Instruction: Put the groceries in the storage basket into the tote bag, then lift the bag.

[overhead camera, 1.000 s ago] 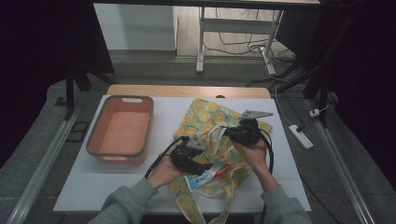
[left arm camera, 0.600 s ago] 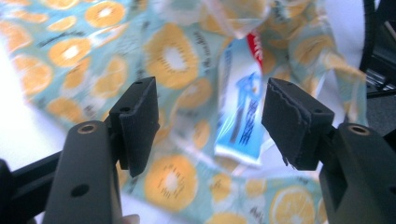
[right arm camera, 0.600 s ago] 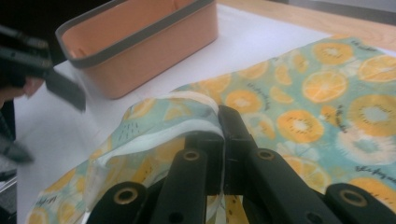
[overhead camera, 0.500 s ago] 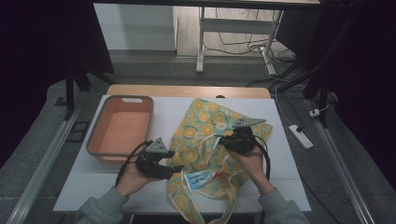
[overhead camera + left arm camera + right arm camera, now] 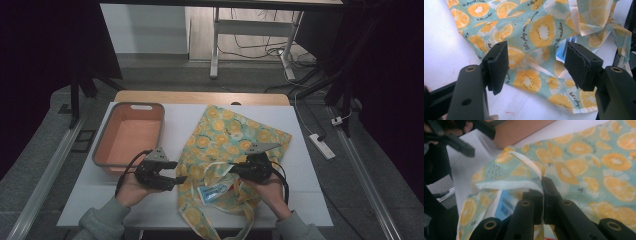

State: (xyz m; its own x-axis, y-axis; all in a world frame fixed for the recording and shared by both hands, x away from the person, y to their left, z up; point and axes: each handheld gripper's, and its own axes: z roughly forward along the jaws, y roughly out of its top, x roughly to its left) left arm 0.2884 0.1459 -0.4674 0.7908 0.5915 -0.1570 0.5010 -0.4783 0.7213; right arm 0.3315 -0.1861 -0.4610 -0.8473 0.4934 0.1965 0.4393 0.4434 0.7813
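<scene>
On the white tabletop [image 5: 310, 195], the right gripper [image 5: 236, 169] pinches the citrus-print fabric bag's [image 5: 225, 135] rim, holding its mouth open; the left gripper's [image 5: 536, 62] fingers gape empty beside it.

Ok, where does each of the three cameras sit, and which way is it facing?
High view: above the person's side, looking forward and down on the white table; both forearms, left gripper, right gripper.
Left gripper view: behind open black jaws, facing the orange-slice-print fabric bag.
Right gripper view: behind jaws shut on the bag's pale rim, facing the orange plastic basin.
Shared: every view shows the bag and the blue packet in its mouth.
</scene>
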